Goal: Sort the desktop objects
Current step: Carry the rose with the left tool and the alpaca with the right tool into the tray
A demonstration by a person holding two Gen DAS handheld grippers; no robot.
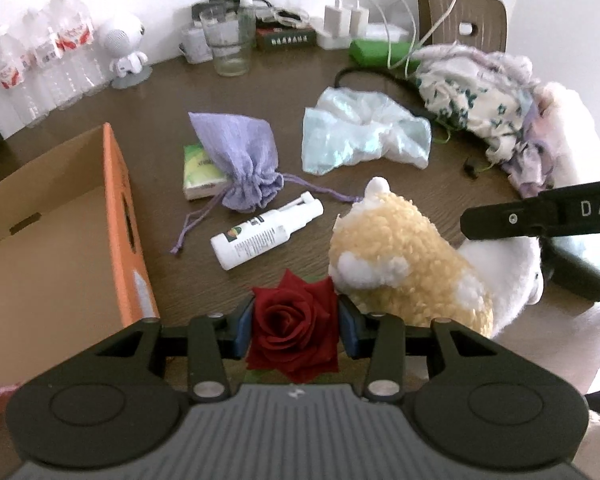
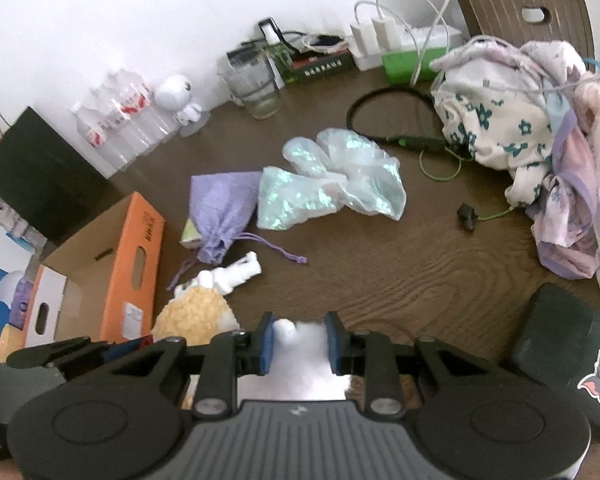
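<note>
My left gripper (image 1: 296, 326) is shut on a red rose (image 1: 294, 330), held low over the table beside the open orange cardboard box (image 1: 120, 216). My right gripper (image 2: 299, 342) is shut on the white part of a yellow and white plush toy (image 2: 300, 356), whose woolly body (image 1: 404, 268) lies right of the rose. On the brown table lie a white spray bottle (image 1: 266, 230), a purple drawstring pouch (image 1: 240, 160) on a green tissue pack (image 1: 198, 176), and a crumpled iridescent bag (image 1: 360, 132).
A pile of floral clothes (image 2: 540, 160) lies at the right. A dark box (image 2: 560, 344) sits at the near right. A black headband with earphones (image 2: 384, 120), a glass (image 1: 226, 44), water bottles (image 1: 44, 68), a white figurine (image 1: 122, 46) and chargers (image 1: 342, 22) line the back.
</note>
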